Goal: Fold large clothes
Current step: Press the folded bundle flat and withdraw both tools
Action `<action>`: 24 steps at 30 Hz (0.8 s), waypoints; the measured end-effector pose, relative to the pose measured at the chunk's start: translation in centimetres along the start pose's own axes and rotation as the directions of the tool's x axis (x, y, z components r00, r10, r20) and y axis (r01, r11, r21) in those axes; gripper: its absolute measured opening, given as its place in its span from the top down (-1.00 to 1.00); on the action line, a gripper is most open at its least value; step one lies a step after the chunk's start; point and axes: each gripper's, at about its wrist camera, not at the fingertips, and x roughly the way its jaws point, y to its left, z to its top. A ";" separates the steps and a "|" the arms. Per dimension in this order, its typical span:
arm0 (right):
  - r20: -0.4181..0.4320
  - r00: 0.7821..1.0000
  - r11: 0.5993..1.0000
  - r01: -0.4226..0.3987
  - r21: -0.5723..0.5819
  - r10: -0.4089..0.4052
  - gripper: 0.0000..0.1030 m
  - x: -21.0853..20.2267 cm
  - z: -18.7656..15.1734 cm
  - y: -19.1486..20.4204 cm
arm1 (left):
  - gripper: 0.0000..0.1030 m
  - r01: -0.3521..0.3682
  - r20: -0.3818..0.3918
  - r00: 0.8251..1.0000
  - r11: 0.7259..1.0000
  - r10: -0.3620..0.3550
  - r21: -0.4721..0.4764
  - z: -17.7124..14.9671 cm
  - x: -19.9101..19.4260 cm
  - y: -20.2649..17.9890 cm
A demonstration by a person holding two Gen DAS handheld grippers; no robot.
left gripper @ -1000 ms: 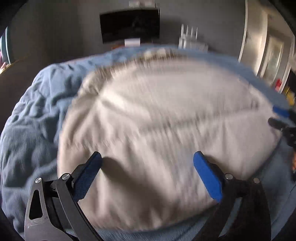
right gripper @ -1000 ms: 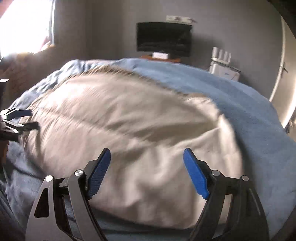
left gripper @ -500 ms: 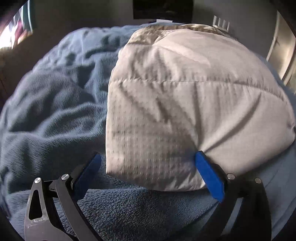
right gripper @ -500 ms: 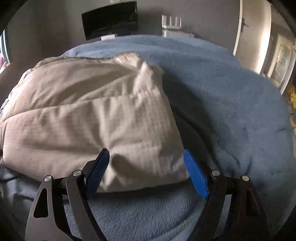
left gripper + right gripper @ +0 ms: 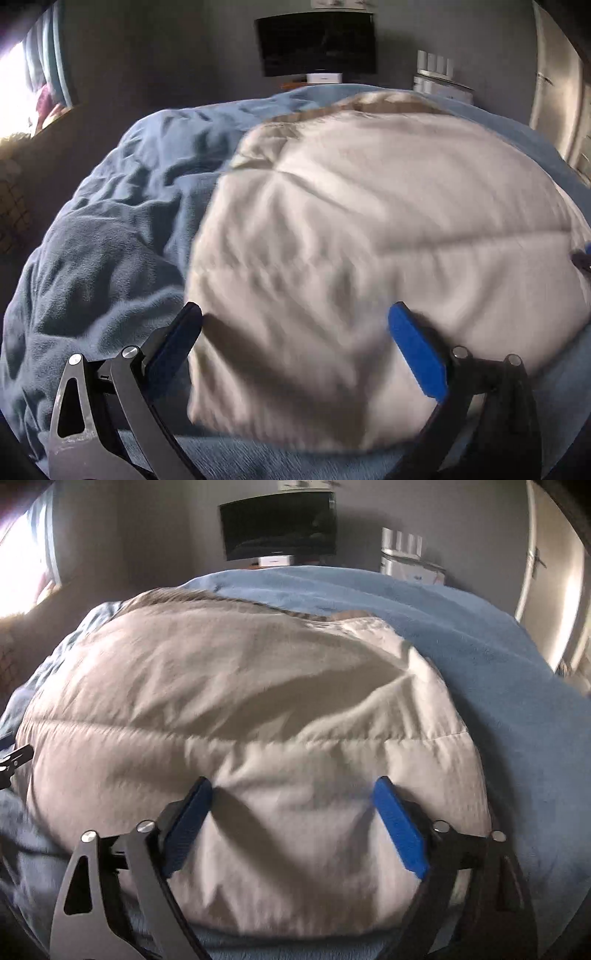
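A beige quilted garment [image 5: 369,229] lies folded on a blue blanket [image 5: 103,251] on a bed; it also fills the right wrist view [image 5: 240,709]. My left gripper [image 5: 295,325] is open and empty, hovering over the garment's near left part. My right gripper [image 5: 291,797] is open and empty over the garment's near right part. The right gripper's tip shows at the right edge of the left wrist view [image 5: 583,258]. The left gripper's tip shows at the left edge of the right wrist view [image 5: 14,757]. Both views are motion-blurred.
The blue blanket [image 5: 498,686] spreads to the right of the garment. A dark TV [image 5: 317,44] hangs on the grey far wall, with white boxes [image 5: 439,77] to its right. A bright window [image 5: 18,92] is at the left, a door [image 5: 554,590] at the right.
Both grippers have drawn back and up from the garment's near corners and swung toward its middle. They stay open. The garment lies as before.
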 end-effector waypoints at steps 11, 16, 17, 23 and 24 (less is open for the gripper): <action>-0.039 0.990 0.971 0.142 0.194 -0.137 -0.82 -7.6 -2.8 -4.2 | -0.87 0.042 0.028 0.999 0.990 -0.038 -0.137 -0.6 -7.0 2.5; -0.025 0.999 0.987 0.046 0.154 -0.043 -0.85 -12.2 -5.2 -0.9 | -0.87 0.169 0.064 0.984 0.984 -0.166 -0.046 -2.8 -12.7 -1.8; -0.028 0.999 0.990 0.036 0.140 -0.032 -0.85 -13.1 -5.9 -0.1 | -0.87 0.182 0.068 0.981 0.983 -0.180 -0.033 -3.5 -13.7 -2.6; 0.009 1.000 1.000 0.014 0.023 -0.014 -0.85 -16.3 -9.7 4.1 | -0.88 0.225 0.043 0.973 0.974 -0.225 0.001 -8.1 -16.4 -5.1; 0.014 1.000 1.000 0.015 0.002 -0.015 -0.85 -16.7 -10.5 4.7 | -0.88 0.209 0.050 0.977 0.978 -0.209 0.002 -8.6 -16.5 -5.2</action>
